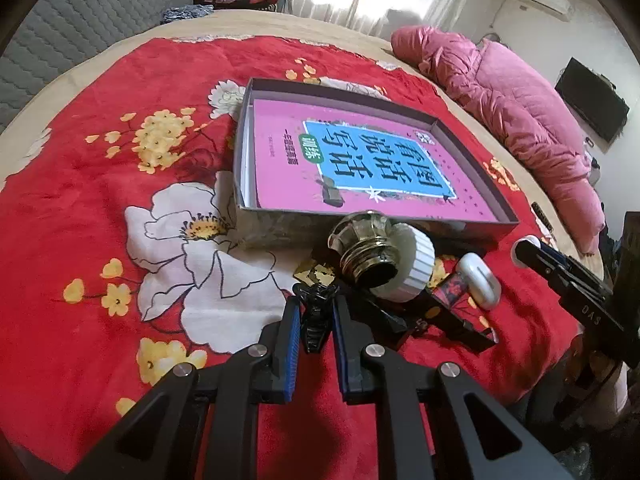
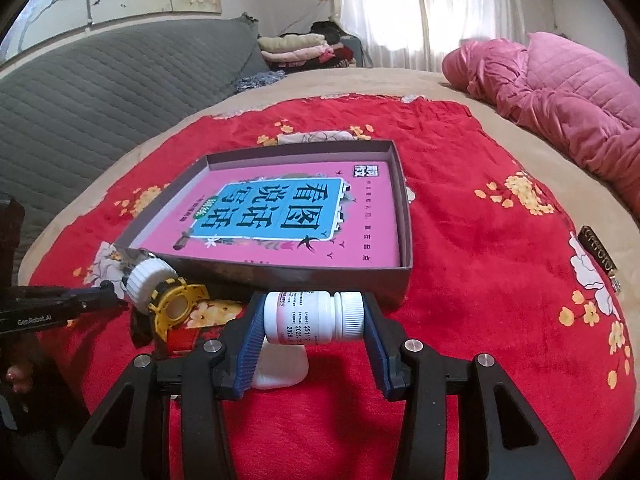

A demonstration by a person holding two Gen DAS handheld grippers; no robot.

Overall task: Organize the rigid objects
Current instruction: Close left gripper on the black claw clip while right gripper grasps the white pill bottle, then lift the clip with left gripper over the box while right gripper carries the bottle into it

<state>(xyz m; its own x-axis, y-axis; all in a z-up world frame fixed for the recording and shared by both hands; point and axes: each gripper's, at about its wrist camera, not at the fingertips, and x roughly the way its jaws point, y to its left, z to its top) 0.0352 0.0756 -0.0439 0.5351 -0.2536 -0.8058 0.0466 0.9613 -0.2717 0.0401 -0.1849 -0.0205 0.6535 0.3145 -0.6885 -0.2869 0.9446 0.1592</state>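
In the left wrist view my left gripper (image 1: 317,304) is shut on a small black plastic piece (image 1: 316,320) just above the red blanket. Right ahead of it a glass jar (image 1: 372,252) with a white cap lies on its side, and a white oval case (image 1: 480,282) rests to its right. In the right wrist view my right gripper (image 2: 314,308) is shut on a white pill bottle (image 2: 312,316), held sideways above the blanket. Beyond both stands an open grey box (image 2: 404,208) with a pink book (image 2: 280,216) lying flat inside.
A yellow ring-shaped toy (image 2: 176,304) with a red strap lies left of the pill bottle, near the left gripper (image 2: 100,296). A white object (image 2: 284,372) sits under the bottle. The red floral blanket (image 2: 480,280) covers the bed; a pink quilt (image 2: 568,92) is piled at the right.
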